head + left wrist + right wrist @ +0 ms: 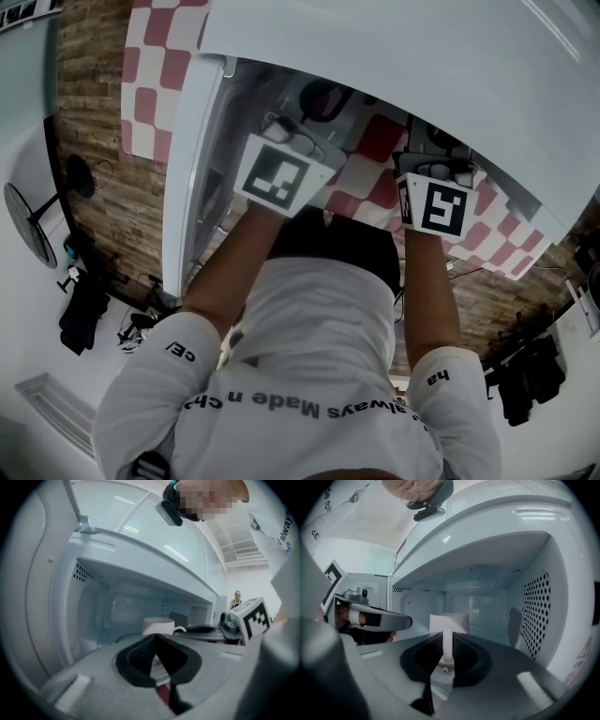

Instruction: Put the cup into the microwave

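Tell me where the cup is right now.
In the right gripper view the cup stands inside the microwave, its handle between the jaws of the right gripper.

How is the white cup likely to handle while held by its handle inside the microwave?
The cup looks like rigid ceramic: probably stiff, breakable if knocked. Pinched only at its thin handle by the right gripper, it may pivot or slip. Upright and straight-sided, it likely won't roll.

Test room: microwave, checkered tablecloth, loose floor cables.
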Tool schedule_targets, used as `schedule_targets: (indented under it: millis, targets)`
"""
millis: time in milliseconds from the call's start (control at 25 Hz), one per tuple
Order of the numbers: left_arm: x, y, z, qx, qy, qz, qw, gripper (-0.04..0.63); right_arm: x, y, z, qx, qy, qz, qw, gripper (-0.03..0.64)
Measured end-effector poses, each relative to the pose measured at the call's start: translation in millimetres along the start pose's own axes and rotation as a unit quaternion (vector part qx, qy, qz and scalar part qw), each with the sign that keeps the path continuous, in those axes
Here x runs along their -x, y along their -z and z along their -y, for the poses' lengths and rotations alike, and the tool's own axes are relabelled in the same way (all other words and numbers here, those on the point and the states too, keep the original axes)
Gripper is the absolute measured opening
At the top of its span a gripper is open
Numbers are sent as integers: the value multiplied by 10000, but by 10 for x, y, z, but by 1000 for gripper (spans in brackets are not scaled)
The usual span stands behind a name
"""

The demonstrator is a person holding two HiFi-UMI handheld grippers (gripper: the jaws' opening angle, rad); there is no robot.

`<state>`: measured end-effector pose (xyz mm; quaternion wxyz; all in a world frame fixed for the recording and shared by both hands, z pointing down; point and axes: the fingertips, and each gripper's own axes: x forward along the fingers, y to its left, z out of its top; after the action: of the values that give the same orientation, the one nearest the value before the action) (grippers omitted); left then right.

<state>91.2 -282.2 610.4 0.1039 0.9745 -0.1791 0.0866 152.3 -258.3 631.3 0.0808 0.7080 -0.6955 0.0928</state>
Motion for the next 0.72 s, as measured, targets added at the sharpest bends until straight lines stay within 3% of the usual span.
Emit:
schedule_targets:
  millis: [400, 720]
  targets:
    - [230, -160, 170, 5, -1, -63, 10000, 4, 181, 74, 16, -288, 152, -394, 9987, 64]
    - [411, -400, 390, -78, 84, -63, 9999, 5, 475, -132, 24, -269, 199, -561, 9979, 74]
